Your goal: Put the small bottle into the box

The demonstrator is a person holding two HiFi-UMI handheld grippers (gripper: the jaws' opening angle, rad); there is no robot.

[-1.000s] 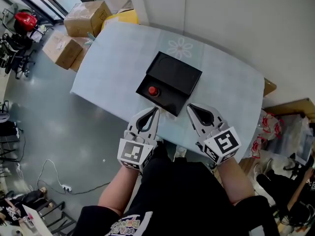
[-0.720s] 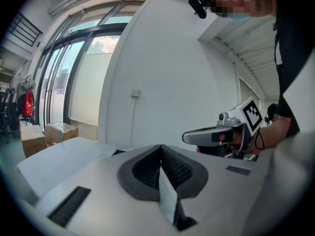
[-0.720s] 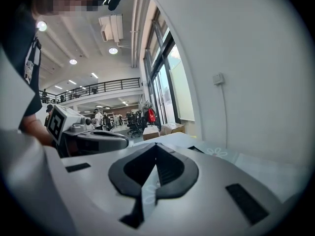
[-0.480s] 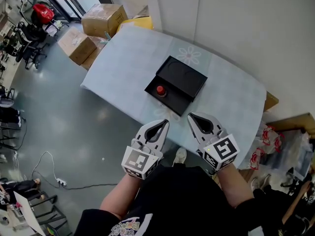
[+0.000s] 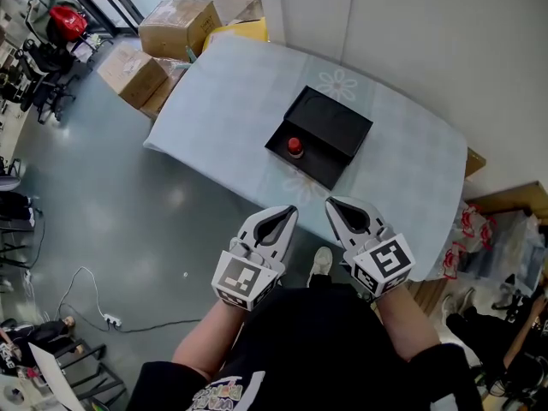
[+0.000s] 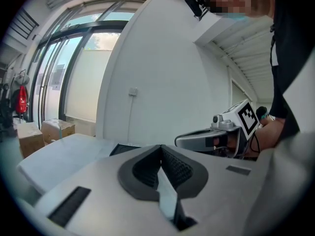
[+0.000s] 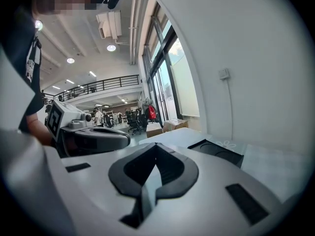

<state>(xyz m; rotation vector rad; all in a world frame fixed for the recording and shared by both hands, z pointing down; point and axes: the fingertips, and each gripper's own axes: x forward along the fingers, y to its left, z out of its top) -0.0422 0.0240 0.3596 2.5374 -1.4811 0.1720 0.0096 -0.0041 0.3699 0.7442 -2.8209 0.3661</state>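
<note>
A black box (image 5: pixel 330 127) lies open on the table (image 5: pixel 223 92) under a pale blue cloth. The small bottle (image 5: pixel 294 146), showing its red cap, stands in the box's near left part. My left gripper (image 5: pixel 290 211) and right gripper (image 5: pixel 330 203) hang side by side close to my body, short of the table's near edge, both shut and empty. In the left gripper view the jaws (image 6: pixel 160 156) meet with nothing between them, and the right gripper (image 6: pixel 216 136) shows beside them. The right gripper view shows its jaws (image 7: pixel 153 154) shut too, with the box (image 7: pixel 219 150) ahead.
Cardboard boxes (image 5: pixel 175 26) and a yellow item (image 5: pixel 245 30) stand on the floor past the table's far left corner. Office chairs (image 5: pixel 34 67) fill the left edge. A cable (image 5: pixel 86 302) lies on the grey floor. Bags (image 5: pixel 479 229) sit to the right, with a white wall behind.
Both grippers have drawn back from the table's near edge toward my body. The box and the bottle now sit farther from them; the bottle has stayed in the box.
</note>
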